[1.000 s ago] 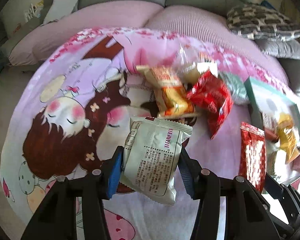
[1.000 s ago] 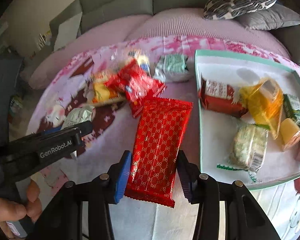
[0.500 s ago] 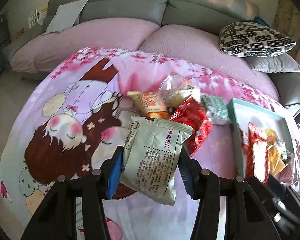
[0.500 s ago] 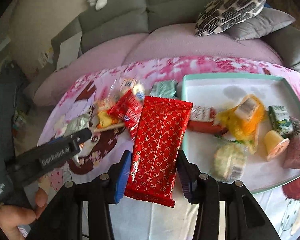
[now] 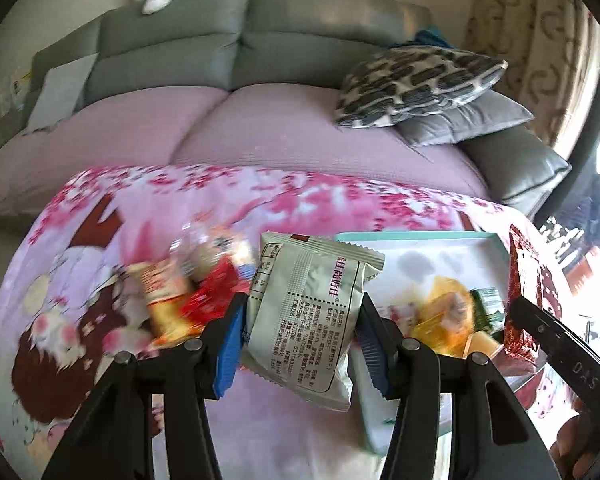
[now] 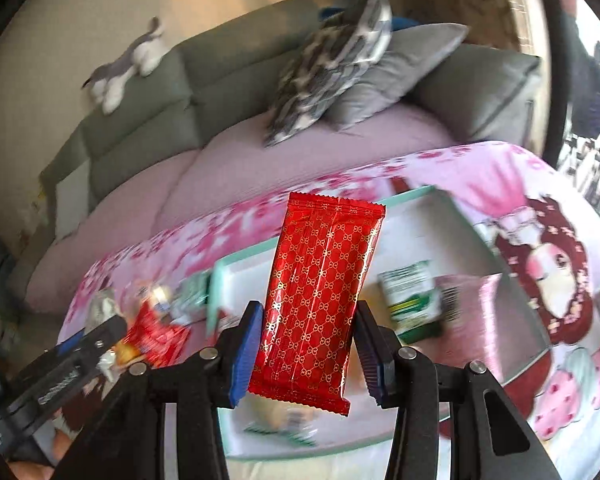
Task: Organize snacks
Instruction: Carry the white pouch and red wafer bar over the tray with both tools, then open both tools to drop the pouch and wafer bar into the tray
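The left gripper pinches a pale packet by its sides; the right gripper clamps a red packet the same way. Both packets hang above the near part of the white tray, over snacks already lying in it. Each grip is low on a slick, soft wrapper, so a packet could slide or tip out. Released here, either might land on the tray's near rim or bounce onto the pink cloth.
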